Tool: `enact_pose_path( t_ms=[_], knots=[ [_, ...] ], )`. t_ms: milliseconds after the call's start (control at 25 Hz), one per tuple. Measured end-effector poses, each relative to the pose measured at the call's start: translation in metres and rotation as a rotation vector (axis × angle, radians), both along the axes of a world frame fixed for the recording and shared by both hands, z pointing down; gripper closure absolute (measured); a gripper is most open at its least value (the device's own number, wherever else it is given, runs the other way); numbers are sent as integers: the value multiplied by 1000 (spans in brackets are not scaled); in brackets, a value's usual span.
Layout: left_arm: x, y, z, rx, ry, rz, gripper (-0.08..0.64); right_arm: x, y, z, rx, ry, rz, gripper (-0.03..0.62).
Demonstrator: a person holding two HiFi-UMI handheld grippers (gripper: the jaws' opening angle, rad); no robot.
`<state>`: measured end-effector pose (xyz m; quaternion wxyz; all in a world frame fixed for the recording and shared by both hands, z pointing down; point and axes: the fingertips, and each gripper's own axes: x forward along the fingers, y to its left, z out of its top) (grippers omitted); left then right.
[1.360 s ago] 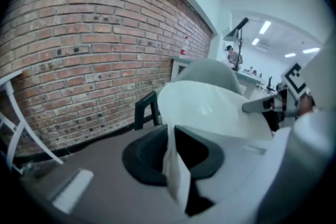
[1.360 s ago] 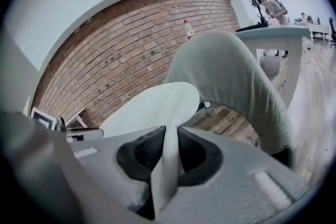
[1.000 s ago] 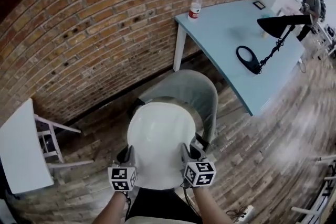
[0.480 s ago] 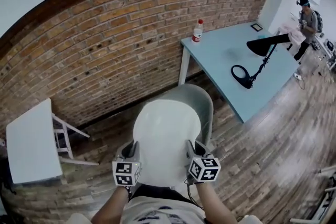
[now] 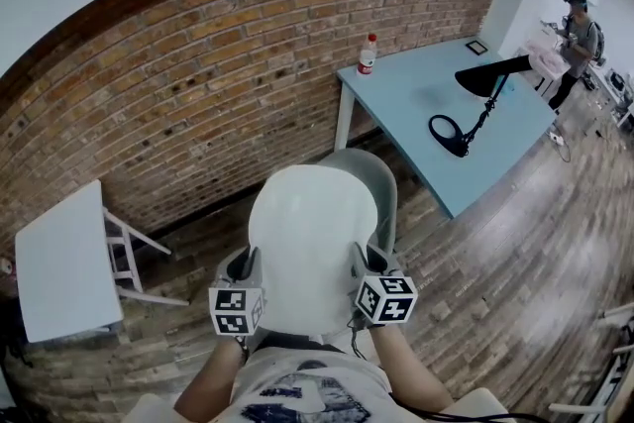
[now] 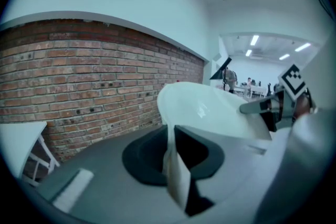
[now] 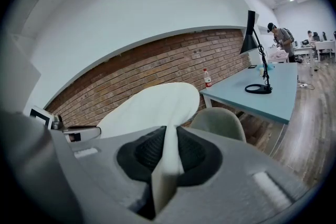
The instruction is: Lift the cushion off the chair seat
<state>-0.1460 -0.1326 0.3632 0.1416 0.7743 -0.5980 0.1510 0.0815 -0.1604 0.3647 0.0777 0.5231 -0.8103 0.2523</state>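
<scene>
1. Left gripper point(image 5: 244, 270): fingers were clamped on the cushion point(image 5: 312, 248) edge.
2. Right gripper point(image 5: 361, 264): fingers were clamped on the opposite edge.
3. Cushion hung above the chair point(image 5: 384, 188), clear of its seat.

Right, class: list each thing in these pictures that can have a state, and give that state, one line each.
cushion: held up by two opposite edges, clear of the chair
chair: upright, below the raised cushion
left gripper: shut on the cushion's edge
right gripper: shut on the cushion's edge
bottle: upright on the blue table, cap on
lamp: standing on its ring base
</scene>
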Motion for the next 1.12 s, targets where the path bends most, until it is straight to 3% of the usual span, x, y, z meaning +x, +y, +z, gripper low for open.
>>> enact_pose_path(
  t_ms=[1120],
  knots=[
    [0, 5, 14, -27, 33, 4, 526, -1, 0, 15, -25, 27, -11, 545]
  ],
)
